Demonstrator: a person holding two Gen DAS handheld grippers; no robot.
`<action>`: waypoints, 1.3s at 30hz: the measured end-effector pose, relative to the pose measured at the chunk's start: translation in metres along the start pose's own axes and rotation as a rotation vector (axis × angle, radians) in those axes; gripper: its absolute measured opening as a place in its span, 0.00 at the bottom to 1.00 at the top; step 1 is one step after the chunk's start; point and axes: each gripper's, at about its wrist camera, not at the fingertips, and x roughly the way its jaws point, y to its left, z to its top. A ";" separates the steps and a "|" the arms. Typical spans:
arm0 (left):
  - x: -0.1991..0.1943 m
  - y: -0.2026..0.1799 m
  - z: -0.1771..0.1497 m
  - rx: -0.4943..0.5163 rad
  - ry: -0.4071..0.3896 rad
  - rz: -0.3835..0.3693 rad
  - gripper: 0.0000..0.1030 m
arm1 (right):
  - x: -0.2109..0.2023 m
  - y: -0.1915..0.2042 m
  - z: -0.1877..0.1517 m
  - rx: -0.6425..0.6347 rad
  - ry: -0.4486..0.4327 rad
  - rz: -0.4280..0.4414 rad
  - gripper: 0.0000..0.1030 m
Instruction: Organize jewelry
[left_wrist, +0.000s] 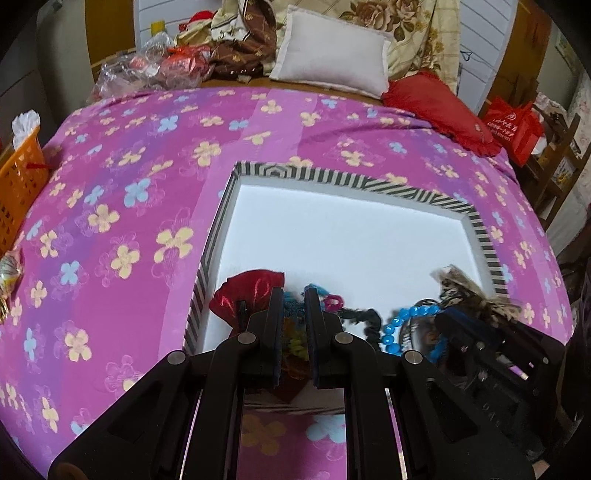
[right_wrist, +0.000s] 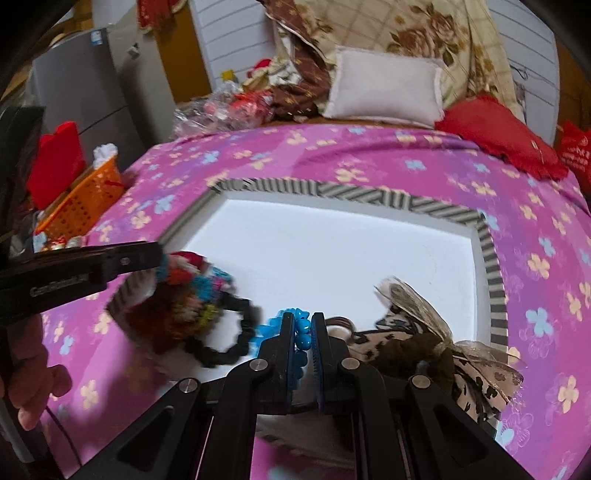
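A white tray with a striped rim (left_wrist: 332, 177) (right_wrist: 362, 195) lies on the purple flowered bedspread. At its near edge lies a heap of accessories: a red shiny bow (left_wrist: 247, 295), a black scrunchie (left_wrist: 365, 319) (right_wrist: 225, 347), a blue bead bracelet (left_wrist: 400, 325) (right_wrist: 301, 328), a leopard-print bow (left_wrist: 469, 291) (right_wrist: 413, 321) and a multicoloured knitted piece (right_wrist: 192, 291). My left gripper (left_wrist: 294, 295) is shut on the knitted piece (left_wrist: 295, 341). My right gripper (right_wrist: 303, 319) is shut on the blue bead bracelet. The left gripper's arm (right_wrist: 85, 269) shows in the right wrist view.
An orange basket (left_wrist: 18, 188) (right_wrist: 88, 203) stands at the bed's left edge. A white pillow (left_wrist: 332, 59), a red cushion (left_wrist: 439, 107) and piled fabrics lie at the head of the bed. A red bag (left_wrist: 517, 125) sits to the right.
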 end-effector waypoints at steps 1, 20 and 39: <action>0.005 0.002 -0.002 -0.005 0.008 0.004 0.10 | 0.003 -0.004 -0.001 0.008 0.005 -0.003 0.08; 0.020 0.016 -0.023 -0.057 0.015 -0.006 0.52 | -0.003 0.001 -0.016 -0.007 -0.003 -0.052 0.51; -0.053 0.004 -0.089 0.014 -0.102 0.116 0.65 | -0.076 0.022 -0.059 0.072 -0.075 -0.074 0.71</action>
